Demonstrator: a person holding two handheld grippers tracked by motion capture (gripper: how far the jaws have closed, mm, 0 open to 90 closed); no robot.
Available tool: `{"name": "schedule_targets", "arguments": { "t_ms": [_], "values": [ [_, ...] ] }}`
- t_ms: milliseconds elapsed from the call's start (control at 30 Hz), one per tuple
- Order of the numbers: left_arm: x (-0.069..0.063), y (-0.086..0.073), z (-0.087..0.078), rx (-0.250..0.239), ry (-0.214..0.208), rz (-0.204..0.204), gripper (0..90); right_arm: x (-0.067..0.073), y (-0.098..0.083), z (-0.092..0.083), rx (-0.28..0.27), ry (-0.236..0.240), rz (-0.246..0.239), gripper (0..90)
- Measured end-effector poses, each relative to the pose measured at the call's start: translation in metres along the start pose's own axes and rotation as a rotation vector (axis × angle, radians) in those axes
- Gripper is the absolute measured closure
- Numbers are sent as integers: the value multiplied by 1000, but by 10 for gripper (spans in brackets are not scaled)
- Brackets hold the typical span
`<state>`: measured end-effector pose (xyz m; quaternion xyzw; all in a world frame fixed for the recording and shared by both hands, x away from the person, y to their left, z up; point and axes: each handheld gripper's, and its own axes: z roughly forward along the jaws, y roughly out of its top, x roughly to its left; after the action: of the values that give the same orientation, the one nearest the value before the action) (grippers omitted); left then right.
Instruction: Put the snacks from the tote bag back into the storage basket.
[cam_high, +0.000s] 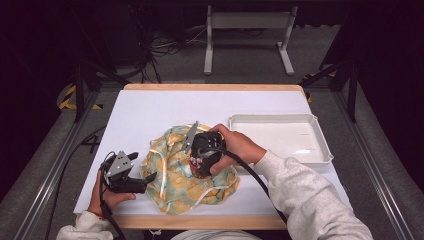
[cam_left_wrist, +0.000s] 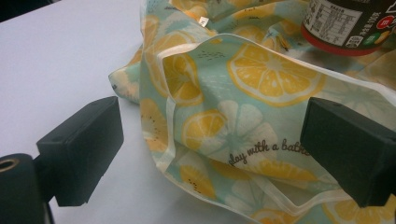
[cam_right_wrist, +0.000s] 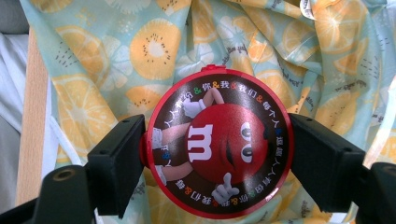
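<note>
The right gripper (cam_right_wrist: 215, 154) is pinching a round candy tub (cam_right_wrist: 217, 144) by its red-rimmed lid, one black jaw pressing each side of the rim. In the right gripper view the lid is facing the camera full on, so the tub's long axis is running straight away from the lens, down toward the lemon-print cloth bag (cam_right_wrist: 154, 46) that is lying crumpled beneath it. In the left gripper view the same tub (cam_left_wrist: 348, 23) is showing its dark labelled side and red lower edge at the top right, standing over the bag's folds; whether its base is touching the fabric I cannot tell.

The left gripper (cam_left_wrist: 210, 154) is standing with its jaws spread wide and nothing pressed between them. The bag's near edge (cam_left_wrist: 243, 116), with its pale trim and a line of printed script, is lying in the gap between the two pads, apart from the left pad and close by the right one.

From the high view, the right gripper (cam_high: 200, 150) is hovering over the middle of the bag (cam_high: 175, 187), and the left gripper (cam_high: 142, 180) is sitting low at the bag's left edge. The bag is resting on the white table (cam_high: 150, 110) near its front edge, and a white tray (cam_high: 280, 137) is sitting just to the right of it.
</note>
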<state>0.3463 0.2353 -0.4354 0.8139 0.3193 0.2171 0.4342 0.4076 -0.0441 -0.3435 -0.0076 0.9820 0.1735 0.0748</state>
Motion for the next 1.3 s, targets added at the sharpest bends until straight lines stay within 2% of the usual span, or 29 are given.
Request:
{"name": "schedule_targets", "arguments": {
  "t_ms": [500, 967, 1300],
  "values": [
    [0, 0, -1, -6, 1, -8, 66, 1, 0, -14, -14, -29, 10, 236],
    [1, -1, 2, 21, -12, -3, 64, -2, -8, -33, -19, -63, 27, 236],
    [2, -1, 2, 6, -27, -18, 65, -3, -13, -41, -19, -91, 22, 237]
  ]
}}
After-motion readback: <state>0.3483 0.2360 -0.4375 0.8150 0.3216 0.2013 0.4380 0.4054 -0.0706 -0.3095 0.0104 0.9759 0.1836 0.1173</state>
